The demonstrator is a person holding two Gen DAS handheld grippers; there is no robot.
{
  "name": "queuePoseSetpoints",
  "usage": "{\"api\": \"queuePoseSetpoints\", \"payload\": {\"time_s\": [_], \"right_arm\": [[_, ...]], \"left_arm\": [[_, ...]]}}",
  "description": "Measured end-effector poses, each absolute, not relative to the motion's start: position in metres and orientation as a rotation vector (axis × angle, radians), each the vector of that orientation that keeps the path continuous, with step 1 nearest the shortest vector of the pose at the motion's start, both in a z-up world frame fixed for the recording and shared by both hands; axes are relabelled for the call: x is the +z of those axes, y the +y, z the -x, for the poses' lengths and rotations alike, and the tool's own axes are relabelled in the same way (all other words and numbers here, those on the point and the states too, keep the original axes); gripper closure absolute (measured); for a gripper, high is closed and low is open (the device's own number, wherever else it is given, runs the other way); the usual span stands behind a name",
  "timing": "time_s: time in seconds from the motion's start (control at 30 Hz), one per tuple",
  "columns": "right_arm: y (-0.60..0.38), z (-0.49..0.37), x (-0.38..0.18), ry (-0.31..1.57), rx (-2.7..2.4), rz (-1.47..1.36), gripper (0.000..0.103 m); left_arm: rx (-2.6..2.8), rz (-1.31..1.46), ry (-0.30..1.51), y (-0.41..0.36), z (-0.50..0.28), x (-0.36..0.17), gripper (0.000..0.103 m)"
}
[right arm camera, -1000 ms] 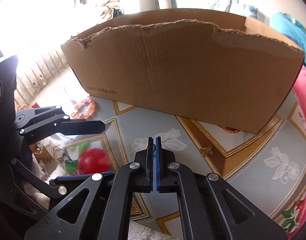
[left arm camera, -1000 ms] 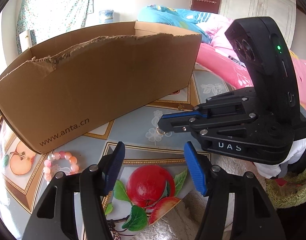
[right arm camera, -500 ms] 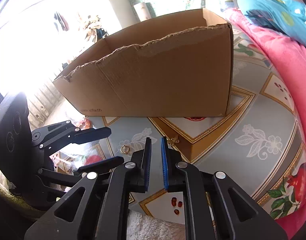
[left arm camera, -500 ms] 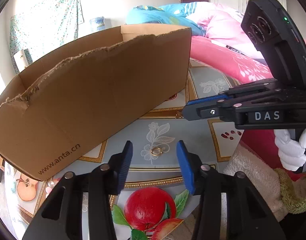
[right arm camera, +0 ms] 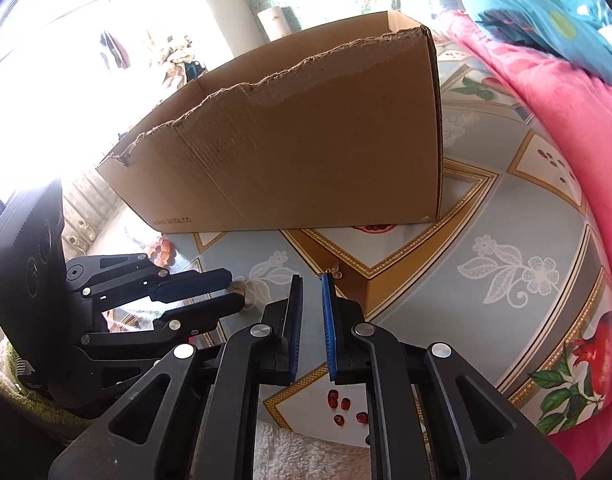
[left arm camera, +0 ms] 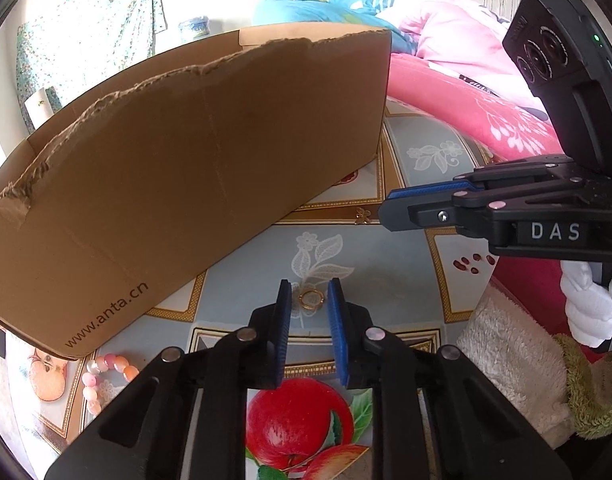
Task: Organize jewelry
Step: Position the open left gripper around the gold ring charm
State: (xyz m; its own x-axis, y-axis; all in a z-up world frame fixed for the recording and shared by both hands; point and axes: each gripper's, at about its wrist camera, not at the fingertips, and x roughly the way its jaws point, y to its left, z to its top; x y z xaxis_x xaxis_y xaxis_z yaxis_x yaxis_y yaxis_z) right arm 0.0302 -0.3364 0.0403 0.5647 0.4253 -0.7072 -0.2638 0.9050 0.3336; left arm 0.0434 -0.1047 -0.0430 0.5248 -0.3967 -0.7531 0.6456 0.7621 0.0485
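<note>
A gold ring [left arm camera: 310, 300] lies on the patterned tablecloth in front of the cardboard box [left arm camera: 186, 168]. My left gripper [left arm camera: 309, 292] is open, its blue pads on either side of the ring, not closed on it. A small gold butterfly charm [left arm camera: 361, 215] lies further back; in the right wrist view the charm [right arm camera: 334, 271] sits just beyond my right gripper [right arm camera: 309, 280], which is slightly open and empty. A pink bead bracelet [left arm camera: 106, 372] lies at the left by the box corner. The box [right arm camera: 306, 152] fills the right wrist view's middle.
A pink quilt [left arm camera: 465, 92] and blue bedding lie to the right of the table. A fluffy white and green towel [left arm camera: 517, 364] hangs at the near right edge. The right gripper's body [left arm camera: 545, 216] reaches in from the right, above the table.
My left gripper moved forward and narrowed around the ring. My right gripper went from shut to slightly open and swung right, toward the charm.
</note>
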Motion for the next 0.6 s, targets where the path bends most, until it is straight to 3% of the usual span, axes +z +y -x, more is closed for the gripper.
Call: {"api": "queuePoseSetpoints", "payload": {"time_s": [0.3,0.4,0.6], "right_arm": [[-0.3362,-0.0298,0.0402,0.888,0.398,-0.19,0.092],[-0.3347,-0.0297,0.04,0.886,0.395,-0.194,0.09],[-0.3309,-0.0288,0.0405,0.883,0.399,-0.189,0.09]], "left_arm": [[-0.659,-0.319,0.801,-0.1052,-0.0411,-0.0411,0.089],[-0.668,-0.32,0.801,-0.1036,-0.0389,-0.0402,0.081],[-0.652,-0.334,0.801,-0.1036,-0.0408,-0.0419,0.081]]}}
